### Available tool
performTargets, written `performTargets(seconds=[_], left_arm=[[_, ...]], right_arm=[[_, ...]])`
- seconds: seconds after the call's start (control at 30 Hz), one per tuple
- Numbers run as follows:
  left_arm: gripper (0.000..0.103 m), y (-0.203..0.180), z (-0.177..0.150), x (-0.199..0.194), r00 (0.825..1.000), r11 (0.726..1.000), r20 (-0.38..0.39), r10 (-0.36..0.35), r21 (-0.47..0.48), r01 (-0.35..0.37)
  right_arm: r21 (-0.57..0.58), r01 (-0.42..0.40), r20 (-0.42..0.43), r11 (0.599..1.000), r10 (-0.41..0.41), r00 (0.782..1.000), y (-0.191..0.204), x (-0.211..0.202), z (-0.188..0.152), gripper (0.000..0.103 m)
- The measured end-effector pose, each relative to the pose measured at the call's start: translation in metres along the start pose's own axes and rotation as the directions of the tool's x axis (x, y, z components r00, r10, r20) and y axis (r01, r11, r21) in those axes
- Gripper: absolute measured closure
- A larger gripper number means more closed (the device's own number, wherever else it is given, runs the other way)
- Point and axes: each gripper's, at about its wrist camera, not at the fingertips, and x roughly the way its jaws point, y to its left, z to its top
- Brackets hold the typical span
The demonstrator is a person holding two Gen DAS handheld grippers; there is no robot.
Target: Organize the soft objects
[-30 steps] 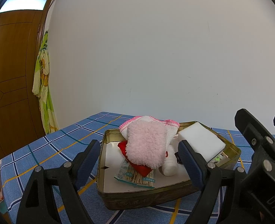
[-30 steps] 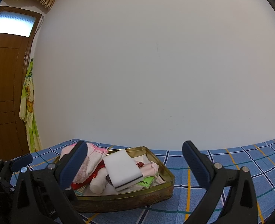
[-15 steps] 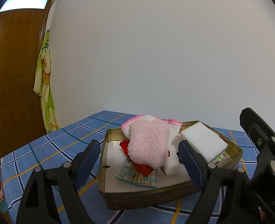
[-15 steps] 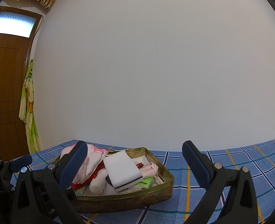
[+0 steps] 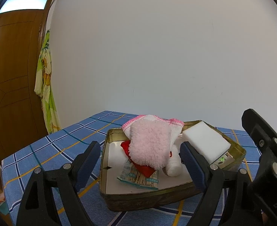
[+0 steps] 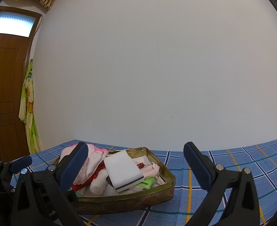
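change: almost nothing against a second ago; both views show the same framing, tin contents unshifted
left gripper: spread wide, nothing between the fingers, hanging in front of the tin, angled slightly down at it
right gripper: spread wide too, empty, pointing level over the near rim
meaning: my read is a pause before a pick, or the end of a placing round; no soft item is in hand, so the sorting neither advances nor slips
tin: shallow gold tray on the surface, 12 o'clock from the left gripper, 11 o'clock from the right
pink fluffy cloth: heaped at tin centre, draped over a red item
white knit cloth: pink-edged, under and behind the fluffy one, hanging over the far rim
white sponge block: at 2 o'clock in the tin, tilted, resting up on the right rim
white roll: just beside the fluffy cloth at 4 o'clock of it, touching
stick packet: flat on the tin floor, partly under the red item
green packet: under the sponge's near end, seen from the right wrist only
surface: blue plaid cloth with yellow and white lines; a small label at its right edge, text cut off
room: plain white wall at 12 o'clock, wooden door at 9 o'clock with lit transom, patterned garment hanging beside it
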Motion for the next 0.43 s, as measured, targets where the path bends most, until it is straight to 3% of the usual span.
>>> performTargets(seconds=[0.07,0.17,0.43], left_arm=[[0.013,-0.0011,0.0005,-0.0005,1.000,1.000,0.011,-0.015,0.001,0.014],[0.003,-0.0003,0.0007,-0.0044,0.999,1.000,0.037,-0.022,-0.006,0.023],[0.003,0.0002,0.0009,-0.0010,1.000,1.000,0.023,-0.003,-0.009,0.003]], right_arm=[[0.002,0.001,0.000,1.000,-0.001,1.000,0.0002,-0.0005,-0.0002,0.000],[0.002,0.000,0.000,1.000,0.000,1.000,-0.0001,-0.0005,-0.0003,0.000],[0.041,0.031,0.005,0.999,-0.031,0.999,-0.0089,-0.0043,0.0014,0.000]])
